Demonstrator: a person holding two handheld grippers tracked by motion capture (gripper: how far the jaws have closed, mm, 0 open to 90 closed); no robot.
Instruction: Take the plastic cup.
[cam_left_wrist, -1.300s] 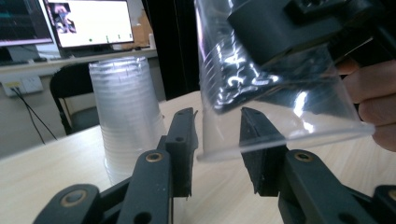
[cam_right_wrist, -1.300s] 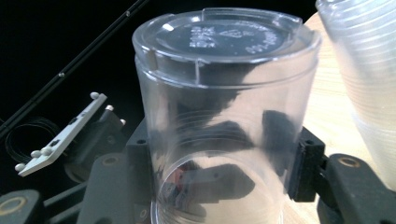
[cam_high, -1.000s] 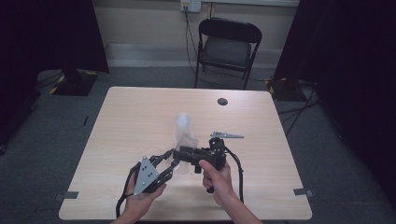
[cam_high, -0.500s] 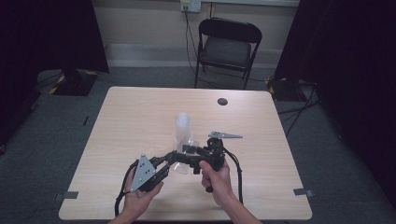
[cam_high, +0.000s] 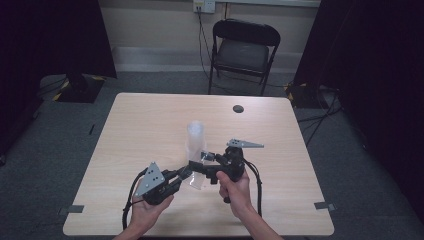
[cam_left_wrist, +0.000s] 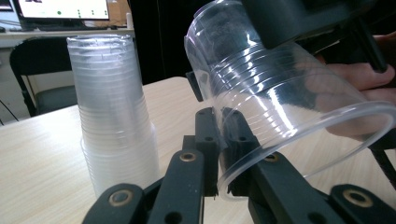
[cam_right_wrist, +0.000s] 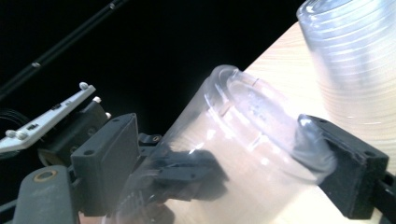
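Since a second ago the left gripper (cam_high: 184, 173) has slid a little left and down in the high view, drawing off from the right gripper (cam_high: 200, 165); the two sat closer together then. My read: the person is pulling or working a single clear cup (cam_high: 194, 180) between the two tools, likely separating it from another or passing it across. The stack of cups (cam_high: 195, 136) stands where it did, upright, centre of the frame.

Left gripper view: the single cup (cam_left_wrist: 280, 98) lies tilted on its side, open mouth toward lower right of the frame, base toward the upper middle. The left jaws are closed on its rim at lower centre, one finger (cam_left_wrist: 208, 140) outside the wall, the other just inside, pinching the thin lip. The stack (cam_left_wrist: 114, 112) stands at left of the frame, apart from the cup.

Right gripper view: the cup (cam_right_wrist: 224, 154) runs diagonally from lower left to centre right. The right jaws bracket it near the base end, the pad (cam_right_wrist: 350, 163) at right touching the wall and the other jaw at lower left against it. It looks like a grip across the body, though how firm I cannot tell. The stack (cam_right_wrist: 355, 60) fills the upper right corner.

The cup is held clear of the table (cam_high: 150, 125), lower centre of the high view.
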